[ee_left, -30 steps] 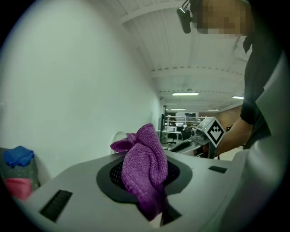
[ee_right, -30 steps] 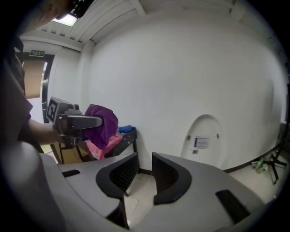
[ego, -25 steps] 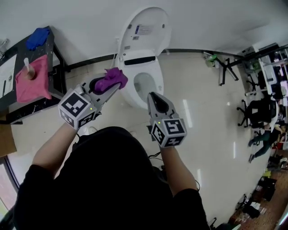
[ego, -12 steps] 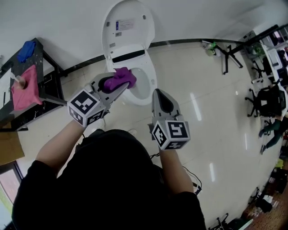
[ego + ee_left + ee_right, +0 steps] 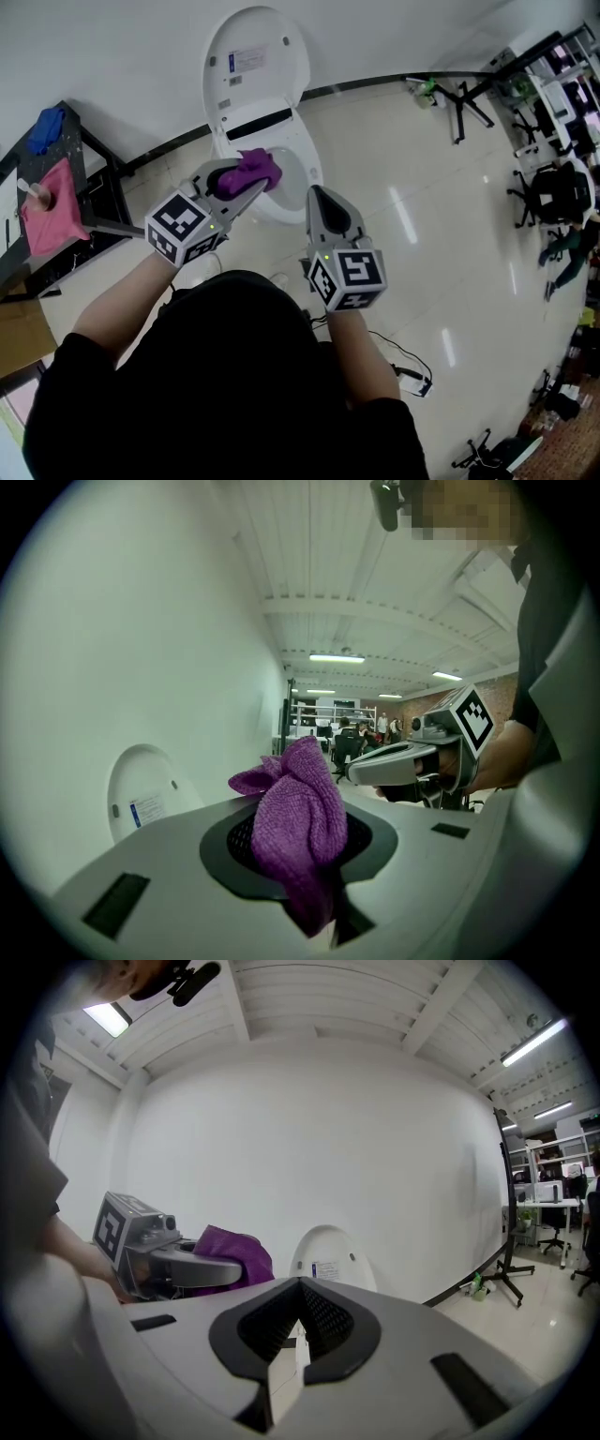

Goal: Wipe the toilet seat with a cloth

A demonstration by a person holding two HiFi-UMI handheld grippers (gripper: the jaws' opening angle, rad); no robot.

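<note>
A white toilet stands against the wall with its lid raised. Its seat rim shows beside the bowl. A bunched purple cloth is clamped in my left gripper, held above the left side of the bowl. The left gripper view shows the cloth filling the jaws. My right gripper is shut with nothing in it, just in front of the toilet's front edge. The raised lid shows far off in the right gripper view, with the cloth to the left.
A black side table at the left carries a pink cloth and a blue cloth. A cable lies on the glossy floor near my feet. Black stands and office chairs are at the far right.
The view has drawn closer to the toilet. My left gripper with the cloth has come over the bowl's left side. The right gripper's jaws have closed.
</note>
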